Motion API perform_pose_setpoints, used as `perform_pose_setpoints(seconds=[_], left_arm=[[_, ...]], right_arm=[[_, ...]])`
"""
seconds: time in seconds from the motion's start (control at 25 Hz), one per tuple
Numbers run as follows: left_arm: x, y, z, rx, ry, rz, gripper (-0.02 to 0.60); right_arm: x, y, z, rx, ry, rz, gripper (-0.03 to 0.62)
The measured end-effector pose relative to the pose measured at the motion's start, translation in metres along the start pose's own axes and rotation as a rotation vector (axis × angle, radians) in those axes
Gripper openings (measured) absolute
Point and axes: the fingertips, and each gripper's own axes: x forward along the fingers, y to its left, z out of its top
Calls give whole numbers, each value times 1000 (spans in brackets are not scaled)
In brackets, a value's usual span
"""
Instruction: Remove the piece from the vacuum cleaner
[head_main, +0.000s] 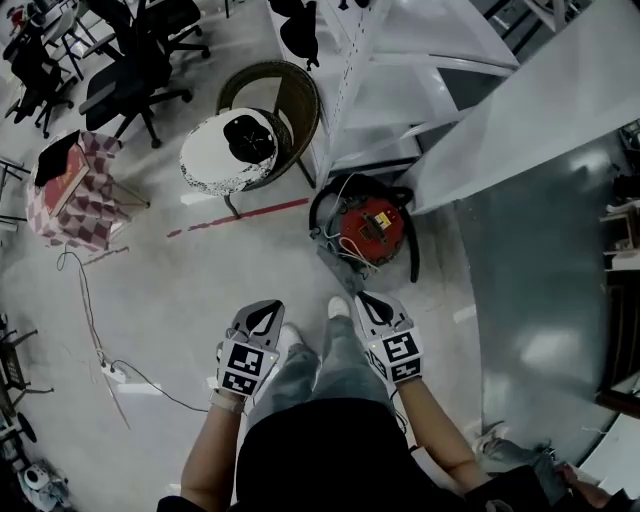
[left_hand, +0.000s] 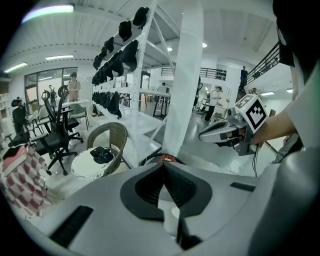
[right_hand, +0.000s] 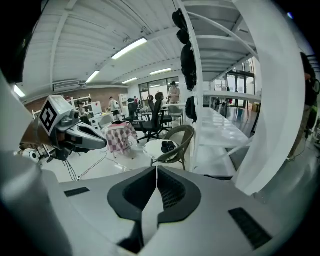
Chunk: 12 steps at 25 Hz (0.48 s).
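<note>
The vacuum cleaner (head_main: 366, 231) is a round red drum on the floor, ringed by a black hose, with white cable lying over its left side. It stands just beyond my feet, against the foot of a white rack. Both grippers hang in front of me above my legs and point towards it. My left gripper (head_main: 264, 313) is shut and holds nothing. My right gripper (head_main: 371, 301) is likewise shut and empty, and is the closer one to the drum. In the left gripper view the drum's red top (left_hand: 168, 159) peeks just over the shut jaws.
A white shelving rack (head_main: 400, 60) rises behind and to the right of the vacuum. A wicker chair (head_main: 290, 95) and a round white seat with a black cap (head_main: 235, 150) stand to its left. A checkered table (head_main: 75, 195), office chairs (head_main: 135, 80) and floor cables (head_main: 100, 345) lie further left.
</note>
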Motion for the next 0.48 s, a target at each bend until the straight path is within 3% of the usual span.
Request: perform_pose_setpoints(seconds=[0.24,0.48], left_arm=[[49,1,-11,-71,42,13,18],[102,-7,-29,-76,106,-4,20]], right_arm=[[32,-31,-43,9,100,41,29],[56,-60,-88,50,177,55,32]])
